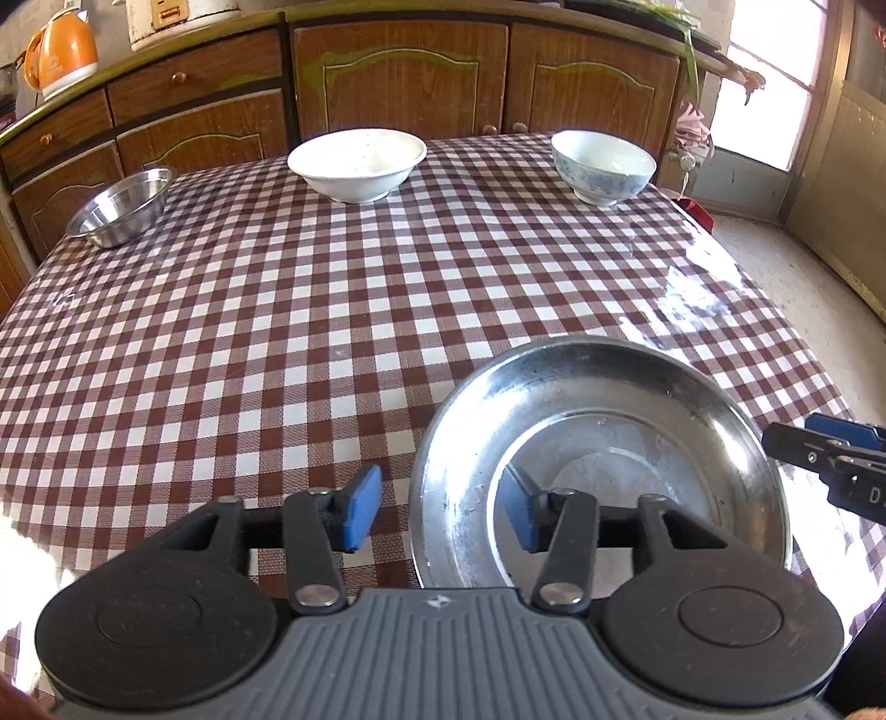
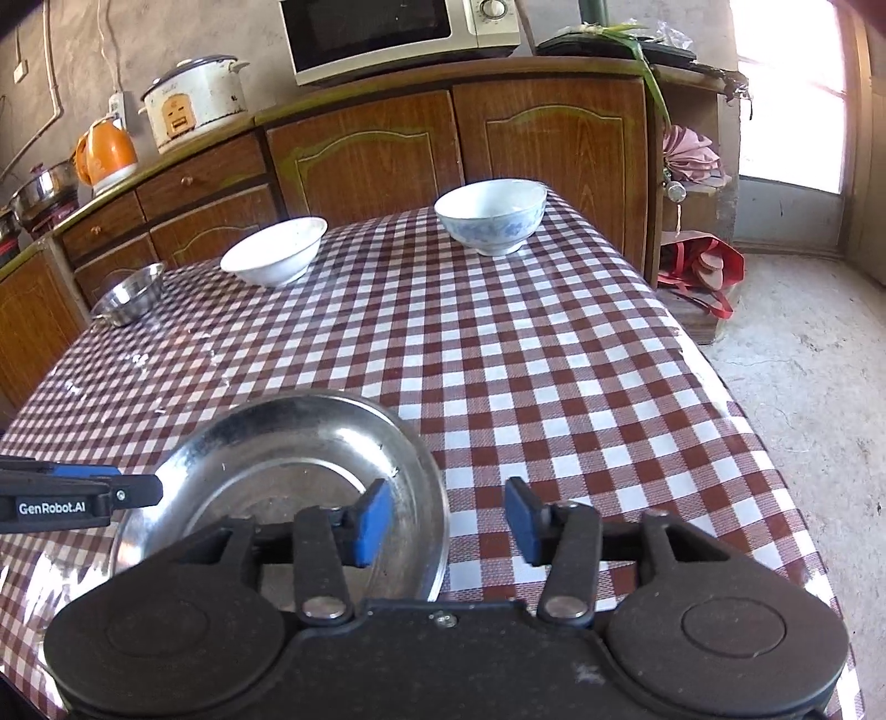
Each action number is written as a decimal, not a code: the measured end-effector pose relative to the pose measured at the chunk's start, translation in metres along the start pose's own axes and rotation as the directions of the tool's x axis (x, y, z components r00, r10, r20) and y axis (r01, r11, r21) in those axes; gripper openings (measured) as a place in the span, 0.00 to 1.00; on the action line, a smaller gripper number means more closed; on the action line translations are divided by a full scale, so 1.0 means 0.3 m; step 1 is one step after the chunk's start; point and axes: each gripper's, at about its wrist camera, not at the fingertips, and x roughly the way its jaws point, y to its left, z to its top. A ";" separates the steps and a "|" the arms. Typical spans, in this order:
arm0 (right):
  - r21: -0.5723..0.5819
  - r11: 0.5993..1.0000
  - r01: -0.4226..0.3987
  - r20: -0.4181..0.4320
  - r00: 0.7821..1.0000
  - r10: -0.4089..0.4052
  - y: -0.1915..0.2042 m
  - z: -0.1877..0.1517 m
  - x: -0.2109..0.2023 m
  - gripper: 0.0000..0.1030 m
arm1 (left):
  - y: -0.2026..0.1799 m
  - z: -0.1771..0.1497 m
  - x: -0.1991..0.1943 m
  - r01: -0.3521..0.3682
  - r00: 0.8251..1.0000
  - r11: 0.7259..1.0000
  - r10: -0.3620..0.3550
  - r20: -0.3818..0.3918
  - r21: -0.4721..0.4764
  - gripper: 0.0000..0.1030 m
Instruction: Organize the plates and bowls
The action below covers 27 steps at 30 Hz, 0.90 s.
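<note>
I see the checked table (image 1: pixel 277 310) bare through its middle, open from my grippers toward twelve o'clock. At the far edge stand the small steel bowl (image 1: pixel 124 206) at ten, white bowl (image 1: pixel 357 162) at twelve, blue-patterned bowl (image 1: pixel 603 166) at one. The steel plate (image 1: pixel 598 465) lies nearest, blocking my near edge.

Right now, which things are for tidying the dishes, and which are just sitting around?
For the job: steel plate, white bowl, blue-patterned bowl, small steel bowl.

Just around: orange kettle, rice cooker, microwave.
</note>
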 end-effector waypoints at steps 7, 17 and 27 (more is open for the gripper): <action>0.042 0.999 -0.023 -0.027 0.999 0.025 -0.028 -0.017 -0.001 0.68 | 0.011 -0.009 0.018 -0.007 1.000 1.000 0.006 -0.018 -0.013 0.66; 0.118 0.987 -0.108 -0.113 0.986 0.121 -0.026 -0.058 0.078 0.68 | 0.025 -0.035 0.118 0.071 0.994 0.997 -0.074 -0.087 -0.029 0.48; 0.112 0.987 -0.118 -0.096 0.987 0.129 0.012 -0.053 0.092 0.37 | 0.061 -0.025 0.112 0.079 0.995 0.994 -0.083 -0.056 -0.075 0.33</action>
